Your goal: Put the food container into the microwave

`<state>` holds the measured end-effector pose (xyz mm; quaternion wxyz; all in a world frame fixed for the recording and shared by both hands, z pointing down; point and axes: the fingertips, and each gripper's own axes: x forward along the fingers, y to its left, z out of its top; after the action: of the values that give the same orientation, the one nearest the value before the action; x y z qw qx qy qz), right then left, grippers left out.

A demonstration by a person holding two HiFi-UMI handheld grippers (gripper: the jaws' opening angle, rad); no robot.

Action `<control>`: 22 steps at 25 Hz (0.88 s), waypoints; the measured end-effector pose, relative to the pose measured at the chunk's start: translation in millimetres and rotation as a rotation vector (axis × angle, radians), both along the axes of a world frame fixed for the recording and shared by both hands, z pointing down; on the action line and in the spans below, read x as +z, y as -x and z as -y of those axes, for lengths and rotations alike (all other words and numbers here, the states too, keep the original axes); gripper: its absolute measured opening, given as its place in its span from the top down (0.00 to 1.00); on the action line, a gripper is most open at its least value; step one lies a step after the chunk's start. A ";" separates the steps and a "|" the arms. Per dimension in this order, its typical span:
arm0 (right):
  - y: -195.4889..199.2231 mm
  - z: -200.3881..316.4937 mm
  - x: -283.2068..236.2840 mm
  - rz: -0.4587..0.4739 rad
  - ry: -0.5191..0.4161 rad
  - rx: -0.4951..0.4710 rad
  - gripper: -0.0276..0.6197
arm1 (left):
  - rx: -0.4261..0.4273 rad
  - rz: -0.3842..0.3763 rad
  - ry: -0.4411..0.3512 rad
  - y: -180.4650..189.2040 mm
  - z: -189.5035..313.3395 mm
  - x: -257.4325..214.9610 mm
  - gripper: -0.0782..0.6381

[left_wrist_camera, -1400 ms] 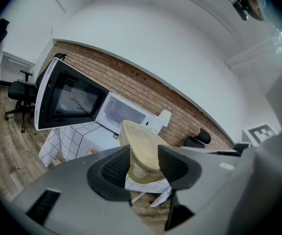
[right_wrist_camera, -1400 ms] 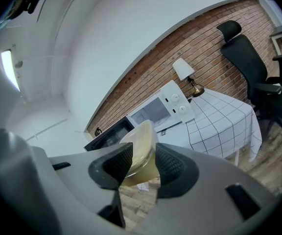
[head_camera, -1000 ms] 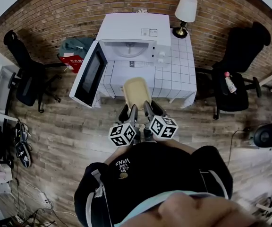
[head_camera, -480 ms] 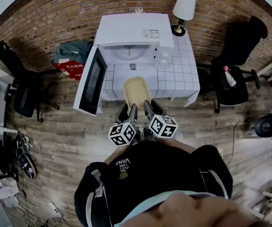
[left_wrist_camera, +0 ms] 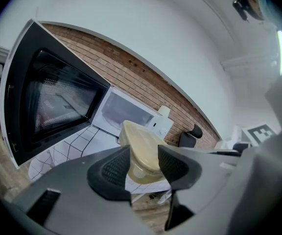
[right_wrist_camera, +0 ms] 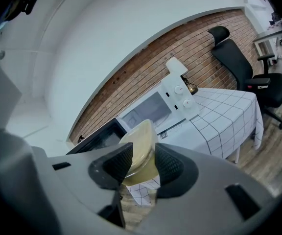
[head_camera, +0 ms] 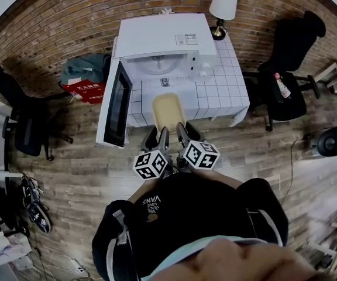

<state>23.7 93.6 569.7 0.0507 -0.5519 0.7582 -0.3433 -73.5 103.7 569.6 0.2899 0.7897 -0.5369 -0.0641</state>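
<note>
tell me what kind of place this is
Likely an office or studio room, not a kitchen: brick wall, black office chairs on a wood floor, and a microwave on a cloth-covered table.

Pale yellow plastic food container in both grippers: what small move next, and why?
Probably carry the pale yellow plastic food container forward into the white microwave: the left gripper and right gripper both clamp its near end, and the door stands open ahead.

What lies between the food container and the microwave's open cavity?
In the head view, only a bare strip of checked tablecloth lies between the food container and the microwave; nothing blocks the opening.
</note>
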 end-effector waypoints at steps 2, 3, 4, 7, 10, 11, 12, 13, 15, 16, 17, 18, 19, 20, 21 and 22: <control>2.5 1.6 1.8 0.002 0.006 0.003 0.75 | 0.003 -0.002 0.005 2.3 1.4 1.6 0.64; 3.8 2.6 2.2 0.001 0.007 0.003 0.75 | 0.003 -0.002 0.006 3.6 2.3 2.1 0.64; 5.0 3.9 2.4 0.001 0.009 0.004 0.75 | 0.003 -0.003 0.008 4.9 3.9 2.6 0.64; 4.6 10.8 4.5 -0.001 0.016 0.004 0.75 | 0.004 -0.005 0.013 4.7 12.1 4.9 0.64; 3.1 21.9 7.1 -0.003 0.022 -0.001 0.75 | 0.003 -0.002 0.019 3.2 23.1 7.3 0.64; 3.1 26.4 7.6 -0.003 0.023 -0.004 0.75 | 0.001 -0.001 0.020 3.2 27.4 7.7 0.64; 3.1 31.1 7.7 -0.003 0.024 -0.007 0.75 | -0.002 0.000 0.021 3.2 32.1 7.8 0.64; 2.9 36.2 7.4 -0.003 0.025 -0.011 0.75 | -0.006 -0.001 0.021 2.8 36.9 7.6 0.64; 2.7 47.1 6.5 -0.003 0.024 -0.021 0.75 | -0.015 -0.002 0.021 2.2 46.8 6.7 0.64; 2.8 52.7 6.3 -0.004 0.023 -0.027 0.75 | -0.020 -0.001 0.022 2.2 51.9 6.5 0.64; 3.1 58.5 6.3 -0.004 0.024 -0.032 0.75 | -0.024 0.000 0.021 2.5 57.2 6.4 0.64; 3.8 64.4 6.4 -0.004 0.025 -0.038 0.75 | -0.030 0.001 0.022 3.1 62.7 6.3 0.64; 4.6 70.2 6.6 -0.003 0.026 -0.043 0.75 | -0.035 0.002 0.022 4.0 68.2 6.3 0.64; 5.5 75.8 6.8 -0.004 0.027 -0.049 0.75 | -0.041 0.002 0.023 4.7 73.3 6.3 0.64; 6.1 81.3 6.8 -0.005 0.028 -0.054 0.75 | -0.046 0.002 0.025 5.2 78.3 6.2 0.64; 6.5 86.6 6.7 -0.005 0.030 -0.058 0.75 | -0.051 0.001 0.026 5.7 83.1 6.1 0.64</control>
<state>17.2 7.0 576.4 0.0303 -0.5312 0.7689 -0.3545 -79.2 20.6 575.7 0.2982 0.7720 -0.5577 -0.0638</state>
